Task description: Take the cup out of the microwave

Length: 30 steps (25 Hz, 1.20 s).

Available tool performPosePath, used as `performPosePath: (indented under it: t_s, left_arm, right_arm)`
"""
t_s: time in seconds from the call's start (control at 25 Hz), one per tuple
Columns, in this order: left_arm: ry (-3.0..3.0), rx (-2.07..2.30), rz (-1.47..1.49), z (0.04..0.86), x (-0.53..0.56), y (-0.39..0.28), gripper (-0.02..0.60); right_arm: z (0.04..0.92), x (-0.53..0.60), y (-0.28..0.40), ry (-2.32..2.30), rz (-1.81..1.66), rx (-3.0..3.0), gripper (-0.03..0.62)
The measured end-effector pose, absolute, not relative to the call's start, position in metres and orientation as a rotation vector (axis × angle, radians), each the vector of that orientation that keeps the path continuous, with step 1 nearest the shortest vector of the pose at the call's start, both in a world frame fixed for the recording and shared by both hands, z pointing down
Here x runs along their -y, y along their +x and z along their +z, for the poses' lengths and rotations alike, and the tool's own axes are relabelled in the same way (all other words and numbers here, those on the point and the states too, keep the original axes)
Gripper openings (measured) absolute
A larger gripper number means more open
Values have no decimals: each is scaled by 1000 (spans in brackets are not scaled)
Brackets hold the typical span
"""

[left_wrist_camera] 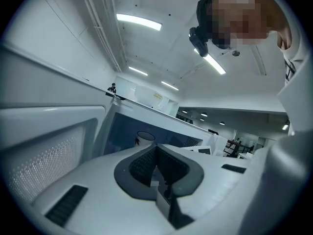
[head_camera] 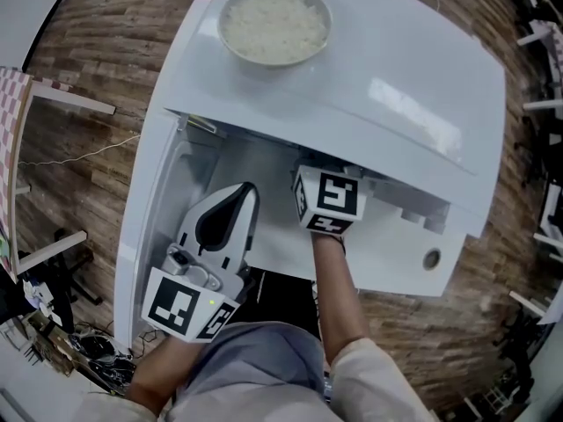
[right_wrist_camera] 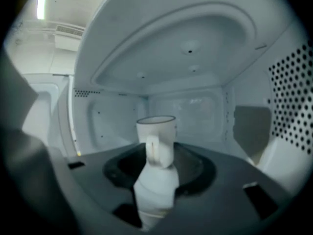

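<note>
A wood floor [head_camera: 106, 51] is seen beneath a white microwave [head_camera: 396, 104], its door [head_camera: 149, 227] swung open. The right gripper [right_wrist_camera: 159, 173] is held inside the cavity with its jaws spread wide. The cup [right_wrist_camera: 157, 136] is seen upright in the gap between them. The left gripper [left_wrist_camera: 157, 168] is closed on nothing.

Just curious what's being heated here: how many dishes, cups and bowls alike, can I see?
2. A bowl of rice sits on top of the microwave; a cup stands inside it. Others could be hidden inside.
</note>
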<state>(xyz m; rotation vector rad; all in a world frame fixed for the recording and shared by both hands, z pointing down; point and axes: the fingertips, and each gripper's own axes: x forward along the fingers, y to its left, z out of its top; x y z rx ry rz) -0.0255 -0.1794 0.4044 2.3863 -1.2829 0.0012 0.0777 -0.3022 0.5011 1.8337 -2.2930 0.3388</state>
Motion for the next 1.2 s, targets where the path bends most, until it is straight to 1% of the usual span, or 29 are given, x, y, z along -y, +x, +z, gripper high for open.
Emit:
performPosePath:
  t_s: [0.56,0.8,1.2]
  left_arm:
    - [2361,1300,12,412,180,-28,14]
    - [2347,1315,19,417,179,-29,14]
    - [2324,1342,14,420,173,-35,14]
  right_arm:
    - [499,305,79,1850,252,2249,166]
    - [499,304,81,1847,235,2248,103]
    - [500,301,82,1839,225,2242,81]
